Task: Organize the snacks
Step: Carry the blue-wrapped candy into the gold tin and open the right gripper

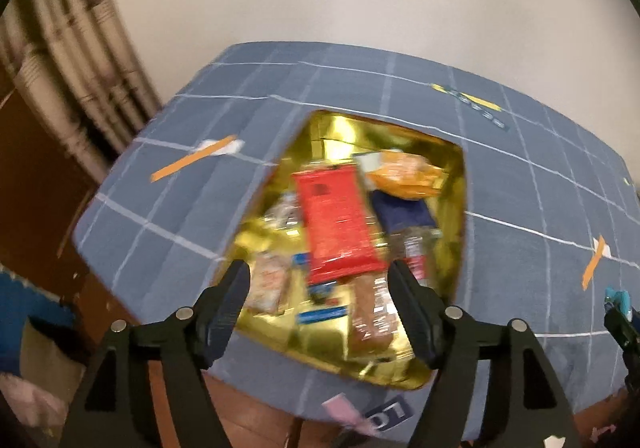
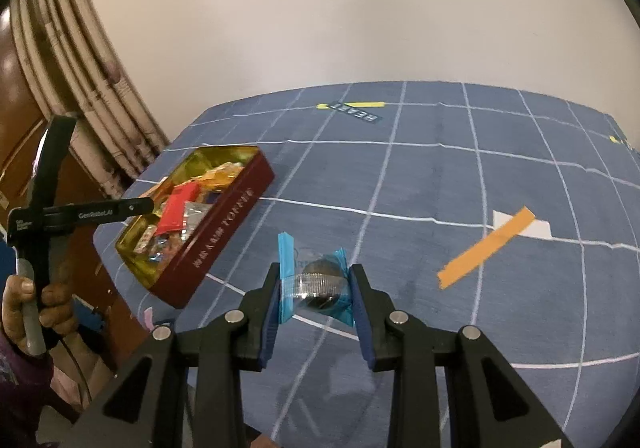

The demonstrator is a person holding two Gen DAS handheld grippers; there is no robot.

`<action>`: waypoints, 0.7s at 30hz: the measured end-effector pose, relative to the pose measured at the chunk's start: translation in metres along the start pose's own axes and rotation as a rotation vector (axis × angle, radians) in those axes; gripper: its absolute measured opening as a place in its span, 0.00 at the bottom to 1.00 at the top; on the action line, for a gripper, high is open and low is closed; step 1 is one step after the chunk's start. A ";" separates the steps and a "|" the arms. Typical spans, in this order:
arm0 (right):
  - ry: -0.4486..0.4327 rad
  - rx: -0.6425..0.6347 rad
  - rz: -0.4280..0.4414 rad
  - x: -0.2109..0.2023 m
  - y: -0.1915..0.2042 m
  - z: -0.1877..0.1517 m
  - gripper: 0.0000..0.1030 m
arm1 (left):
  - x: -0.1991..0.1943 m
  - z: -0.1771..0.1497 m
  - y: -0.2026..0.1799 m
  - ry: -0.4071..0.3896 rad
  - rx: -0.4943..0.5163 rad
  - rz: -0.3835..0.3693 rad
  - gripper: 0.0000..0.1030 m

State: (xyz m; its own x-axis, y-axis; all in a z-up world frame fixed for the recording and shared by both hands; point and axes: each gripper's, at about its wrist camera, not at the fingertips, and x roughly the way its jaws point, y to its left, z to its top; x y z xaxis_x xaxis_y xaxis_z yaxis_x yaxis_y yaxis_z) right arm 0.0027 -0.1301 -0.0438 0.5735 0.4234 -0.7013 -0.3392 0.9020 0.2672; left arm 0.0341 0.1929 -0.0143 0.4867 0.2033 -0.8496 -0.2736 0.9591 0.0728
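Right gripper point(image 2: 316, 288): jaws closed on a round dark snack in a clear wrapper with blue crimped ends point(image 2: 316, 284); pads press the wrapper from both sides; snack is held above the blue cloth with white grid lines point(image 2: 460, 176) covering the counter, clear of the tin.

Left gripper point(image 1: 318, 280): jaws spread wide, nothing between them; hangs over the near end of the tin. Picture is motion-blurred. In the right wrist view it shows at the far left, gripped by the person's left hand point(image 2: 28, 304).

Rectangular dark-red metal tin with gold lining point(image 2: 224, 216): lidless, sits at the counter's left edge near the front-left corner, to the left of the held snack.

Tin contents: flat red foil packet point(image 1: 338, 220) on top, centre; brown wrapped bar point(image 1: 370, 320) at the near end; orange crinkled bag point(image 1: 404, 174) and dark blue packet point(image 1: 404, 212) toward the far end; smaller wrappers beneath, too blurred to name.

Strip of orange tape point(image 2: 486, 246): on the cloth right of the held snack, crossing a white patch.

Yellow tape with a dark printed label point(image 2: 354, 110): near the counter's far edge.
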 end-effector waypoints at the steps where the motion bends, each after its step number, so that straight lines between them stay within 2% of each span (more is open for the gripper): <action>1: 0.000 -0.015 0.009 0.001 0.006 0.003 0.32 | -0.003 -0.002 0.007 -0.003 -0.011 0.016 0.71; 4: 0.000 -0.045 0.033 0.003 0.021 0.009 0.32 | -0.012 -0.009 0.024 -0.007 -0.030 0.052 0.78; 13: 0.005 -0.155 0.122 0.025 0.085 0.032 0.32 | -0.028 -0.022 0.039 -0.065 -0.001 0.135 0.80; 17: 0.020 -0.188 0.146 0.037 0.110 0.038 0.32 | -0.032 -0.022 0.043 -0.091 0.000 0.138 0.82; 21: 0.036 -0.227 0.161 0.048 0.133 0.042 0.32 | -0.030 -0.023 0.049 -0.084 -0.004 0.135 0.82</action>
State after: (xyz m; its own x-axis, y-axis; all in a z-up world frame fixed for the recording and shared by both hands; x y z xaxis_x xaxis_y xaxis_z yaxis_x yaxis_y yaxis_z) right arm 0.0164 0.0140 -0.0143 0.4734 0.5530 -0.6857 -0.5848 0.7794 0.2248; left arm -0.0130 0.2288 0.0024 0.5130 0.3468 -0.7852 -0.3446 0.9210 0.1816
